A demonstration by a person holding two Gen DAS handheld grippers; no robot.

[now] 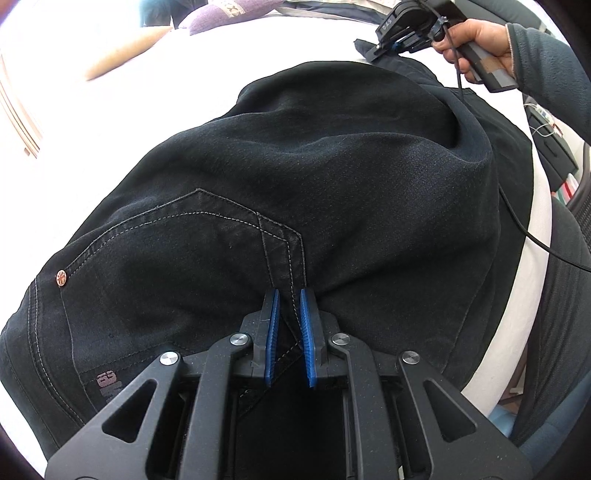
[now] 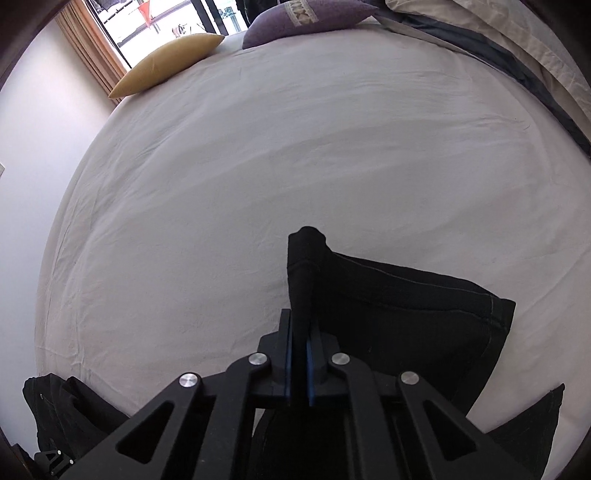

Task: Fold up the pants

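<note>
L tool (image 1: pixel 289 295) clamps pants (image 1: pixel 295 166) seam; only R view shows R tool (image 2: pixel 300 325) pinching hem.

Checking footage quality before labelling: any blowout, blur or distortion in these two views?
Left wrist view: white bedsheet blown out at top left, black pants keep their stitching detail. Right wrist view: evenly lit, window overexposed. Both: strong fisheye bending, dark corners.

Left gripper (image 1: pixel 290 299) pitched down, clamped on pants (image 1: pixel 295 166); right gripper (image 2: pixel 300 325) likewise, pinching a pant leg, hand (image 1: pixel 469 44) on handle.
</note>
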